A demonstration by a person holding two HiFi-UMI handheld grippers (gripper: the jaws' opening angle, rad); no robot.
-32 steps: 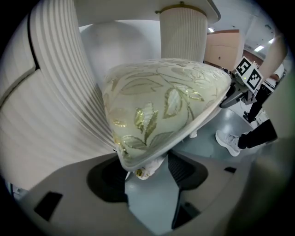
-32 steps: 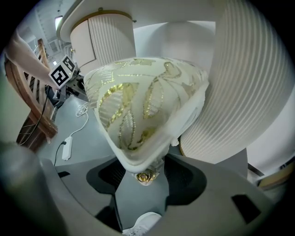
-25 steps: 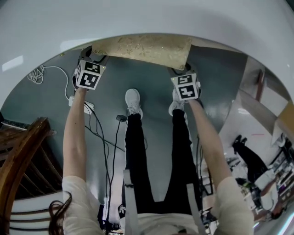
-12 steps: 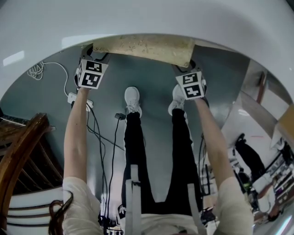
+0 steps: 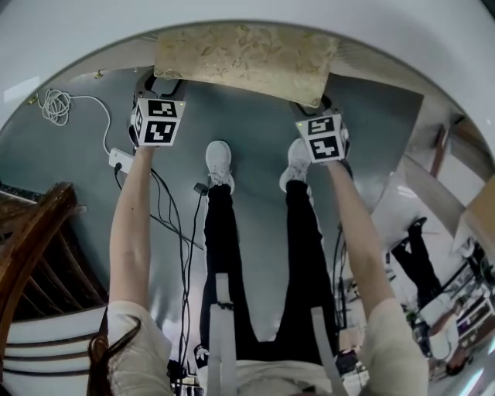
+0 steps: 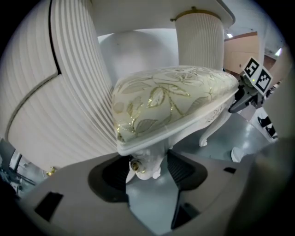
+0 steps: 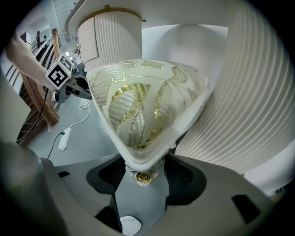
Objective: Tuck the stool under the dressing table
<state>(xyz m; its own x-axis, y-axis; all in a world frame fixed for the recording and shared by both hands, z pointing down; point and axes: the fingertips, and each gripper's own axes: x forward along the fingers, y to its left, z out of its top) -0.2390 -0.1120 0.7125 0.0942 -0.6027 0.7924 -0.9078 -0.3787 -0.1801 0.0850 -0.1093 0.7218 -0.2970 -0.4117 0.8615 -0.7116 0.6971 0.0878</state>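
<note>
The stool (image 5: 244, 58) has a gold-leaf cushion on a white carved frame and stands partly under the white dressing table (image 5: 232, 17). My left gripper (image 5: 155, 83) is clamped on the stool's near left corner, and its jaws are closing a little tighter. In the left gripper view the carved corner of the stool (image 6: 170, 99) sits between the pads of the left gripper (image 6: 145, 166). My right gripper (image 5: 321, 104) is shut on the near right corner. The right gripper view shows that corner of the stool (image 7: 147, 101) held by the right gripper (image 7: 144, 173).
Fluted white table pedestals (image 6: 69, 92) flank the stool on both sides. A power strip (image 5: 120, 160) and coiled cable (image 5: 50, 104) lie on the grey floor at left. A dark wooden chair (image 5: 31, 247) stands lower left. The person's shoes (image 5: 219, 162) are behind the stool.
More of the cushion shows below the table's edge as the head view has tilted. Both grippers stay on the stool's corners; the left one has rolled slightly.
</note>
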